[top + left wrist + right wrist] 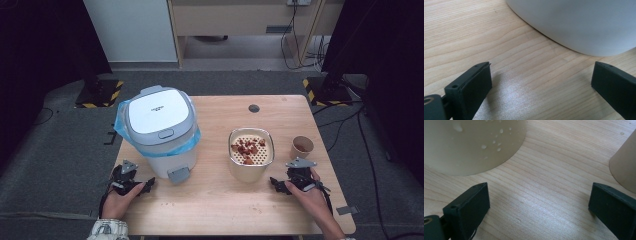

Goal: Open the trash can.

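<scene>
High view — reddish-brown scraps (246, 149) in strainer tub (251, 172).

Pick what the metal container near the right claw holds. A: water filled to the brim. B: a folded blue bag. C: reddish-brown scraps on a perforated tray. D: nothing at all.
C: in the high view the metal container carries reddish-brown scraps on its perforated tray.

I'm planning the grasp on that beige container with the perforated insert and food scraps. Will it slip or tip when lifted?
The beige container is probably slippery: the right gripper view shows droplets on its wall. It looks squat and wide, so a push should slide it rather than tip it. The loose scraps on its perforated insert could spill if it tilts.
</scene>
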Demonstrator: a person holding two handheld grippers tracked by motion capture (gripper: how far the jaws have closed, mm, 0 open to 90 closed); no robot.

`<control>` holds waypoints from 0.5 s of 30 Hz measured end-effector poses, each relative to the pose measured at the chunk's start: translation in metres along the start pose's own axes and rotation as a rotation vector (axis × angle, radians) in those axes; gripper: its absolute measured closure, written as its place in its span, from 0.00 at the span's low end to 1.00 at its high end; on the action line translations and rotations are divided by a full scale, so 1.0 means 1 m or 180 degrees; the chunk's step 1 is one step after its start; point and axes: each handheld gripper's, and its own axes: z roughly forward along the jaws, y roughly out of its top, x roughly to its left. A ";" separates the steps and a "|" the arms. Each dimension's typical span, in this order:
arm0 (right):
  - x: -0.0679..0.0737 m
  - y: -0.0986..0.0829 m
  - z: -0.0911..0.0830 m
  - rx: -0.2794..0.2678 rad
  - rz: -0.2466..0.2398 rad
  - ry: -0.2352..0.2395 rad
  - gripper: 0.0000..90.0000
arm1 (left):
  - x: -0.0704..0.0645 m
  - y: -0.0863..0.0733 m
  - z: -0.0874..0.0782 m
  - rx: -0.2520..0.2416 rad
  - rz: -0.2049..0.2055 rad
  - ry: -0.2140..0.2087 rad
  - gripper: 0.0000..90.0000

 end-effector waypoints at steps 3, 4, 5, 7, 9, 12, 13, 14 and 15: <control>0.000 0.000 0.000 0.0000 0.0000 0.0000 0.04 | 0.000 0.000 0.000 0.0001 0.0000 0.0001 0.02; 0.000 0.000 0.000 0.0000 0.0000 0.0000 0.04 | 0.000 0.000 0.000 -0.0006 -0.0007 0.0011 0.02; 0.000 0.000 0.000 0.0000 0.0000 0.0000 0.04 | 0.000 0.000 0.000 -0.0006 -0.0007 0.0011 0.03; 0.000 0.000 0.000 0.0000 0.0000 -0.0001 0.04 | -0.001 0.000 0.000 -0.0014 -0.0015 0.0019 0.04; 0.000 0.000 0.000 -0.0001 -0.0003 -0.0005 0.04 | -0.001 0.000 -0.001 -0.0032 -0.0038 0.0034 0.07; 0.000 0.000 0.000 -0.0003 0.0001 -0.0005 0.04 | 0.000 0.001 -0.003 -0.0027 -0.0015 0.0045 0.13; 0.000 0.000 0.000 -0.0003 0.0001 -0.0005 0.04 | 0.000 0.002 -0.004 -0.0010 0.0010 0.0056 0.15; 0.000 0.000 0.000 -0.0003 0.0001 -0.0002 0.04 | -0.001 0.002 -0.005 -0.0009 0.0014 0.0057 0.16; 0.000 0.000 0.000 -0.0003 0.0001 -0.0002 0.04 | -0.001 0.002 -0.005 -0.0009 0.0014 0.0057 0.16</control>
